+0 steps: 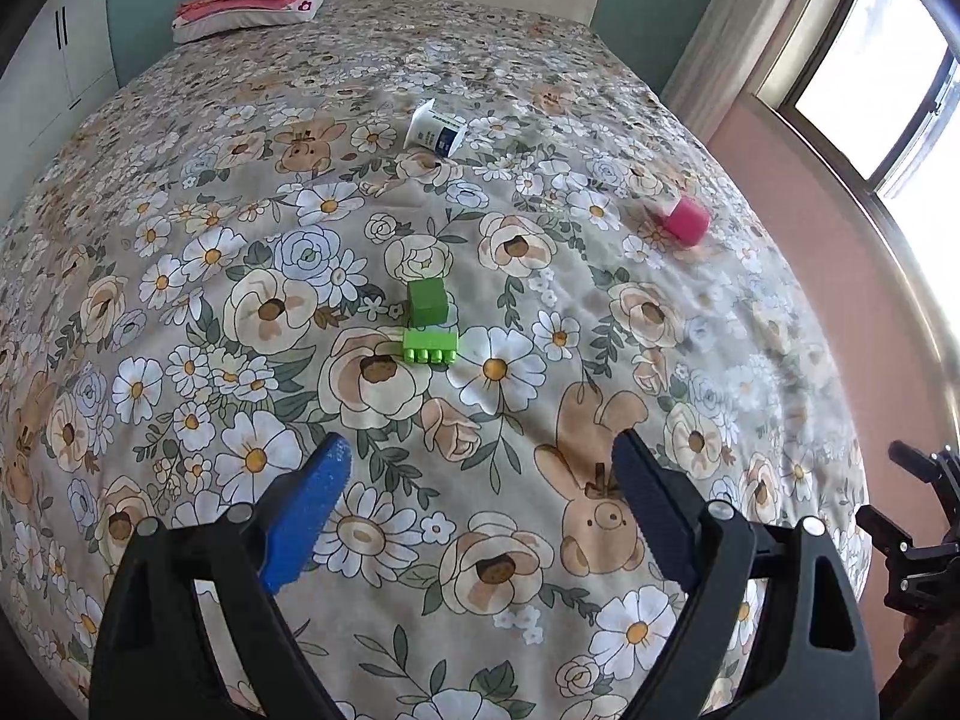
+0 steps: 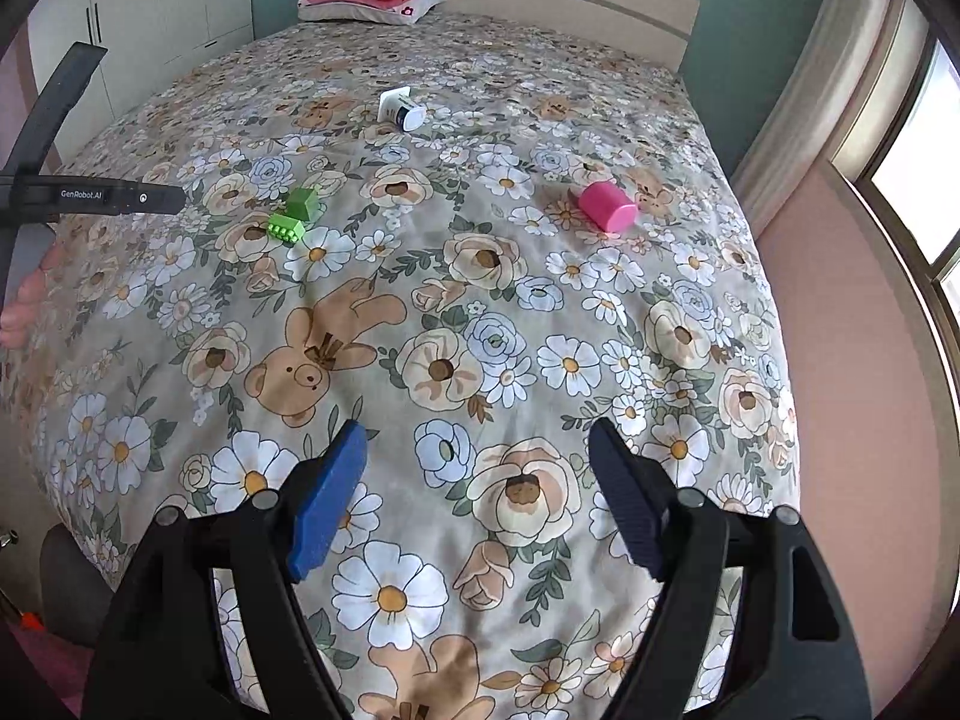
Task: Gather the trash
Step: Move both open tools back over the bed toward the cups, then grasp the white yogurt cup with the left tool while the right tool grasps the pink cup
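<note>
Three items lie on a floral bedspread (image 1: 540, 396). A green toy block piece (image 1: 429, 324) lies mid-bed, straight ahead of my left gripper (image 1: 480, 456), which is open and empty above the bed. It also shows in the right wrist view (image 2: 295, 217). A pink cylinder (image 1: 687, 221) lies to the right, also seen in the right wrist view (image 2: 607, 206). A white and blue carton (image 1: 437, 129) lies further back, and shows in the right wrist view (image 2: 401, 108). My right gripper (image 2: 477, 444) is open and empty over the near part of the bed.
A pillow with folded pink cloth (image 1: 255, 0) lies at the headboard. White wardrobes (image 2: 150, 12) stand left of the bed. A window (image 1: 870, 72) and pink wall are on the right. The left gripper's body (image 2: 90, 198) shows at the right view's left edge.
</note>
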The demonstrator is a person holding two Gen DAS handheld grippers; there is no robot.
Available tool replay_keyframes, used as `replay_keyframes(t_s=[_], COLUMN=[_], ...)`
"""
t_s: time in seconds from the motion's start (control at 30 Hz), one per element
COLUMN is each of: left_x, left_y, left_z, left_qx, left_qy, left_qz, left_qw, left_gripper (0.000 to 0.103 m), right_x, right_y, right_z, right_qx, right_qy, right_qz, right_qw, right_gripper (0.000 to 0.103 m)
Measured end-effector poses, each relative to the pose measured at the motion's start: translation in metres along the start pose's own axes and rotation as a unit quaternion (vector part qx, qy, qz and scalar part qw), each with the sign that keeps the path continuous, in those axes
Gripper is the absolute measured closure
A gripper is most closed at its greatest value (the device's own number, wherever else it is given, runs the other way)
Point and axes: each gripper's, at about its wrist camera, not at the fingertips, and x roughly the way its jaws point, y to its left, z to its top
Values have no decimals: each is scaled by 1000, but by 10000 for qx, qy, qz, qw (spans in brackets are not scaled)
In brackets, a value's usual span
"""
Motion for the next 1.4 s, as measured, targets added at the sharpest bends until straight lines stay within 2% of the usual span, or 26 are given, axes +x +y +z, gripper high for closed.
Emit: replay_keyframes(t_s=[0.2,0.3,0.43,0.57,0.67,0.8,1.0,1.1,1.2,1.27,1.4], left_x=[62,84,128,172,202,226,267,288,305,317,336], left_y=[-1,-5,-8,1,11,14,18,21,25,27,32], left_z=[113,153,194,221,239,265,295,304,309,312,311], left_qx=[-433,-608,-824,-1302,-1734,-1991,-2359,-2398,-2565,-2520,-2627], left_qy=[-113,-209,184,530,777,689,668,674,680,693,764], left_qz=[76,101,164,308,352,488,724,993,964,1039,1088], left_qw=[9990,9979,9963,9896,9812,9763,9668,9634,9593,9596,9557], left_gripper=[13,13,13,13,13,13,13,13,13,13,13], right_x=[91,129,170,206,230,259,300,322,340,353,371], right_y=[-51,-73,-100,-115,-119,-126,-146,-153,-153,-151,-151], right_z=[91,130,170,201,215,226,243,250,250,247,241], right_qx=[-234,-415,-526,-864,-1186,-1576,-1826,-1872,-2001,-2076,-2011], right_qy=[142,222,438,796,1083,1344,1655,1826,1957,2078,2194], right_qz=[-101,-234,-205,-268,-247,-203,-111,-66,59,153,333], right_qw=[9996,9986,9974,9927,9867,9781,9691,9652,9600,9558,9541], right_gripper=[27,27,27,27,27,27,27,27,27,27,27])
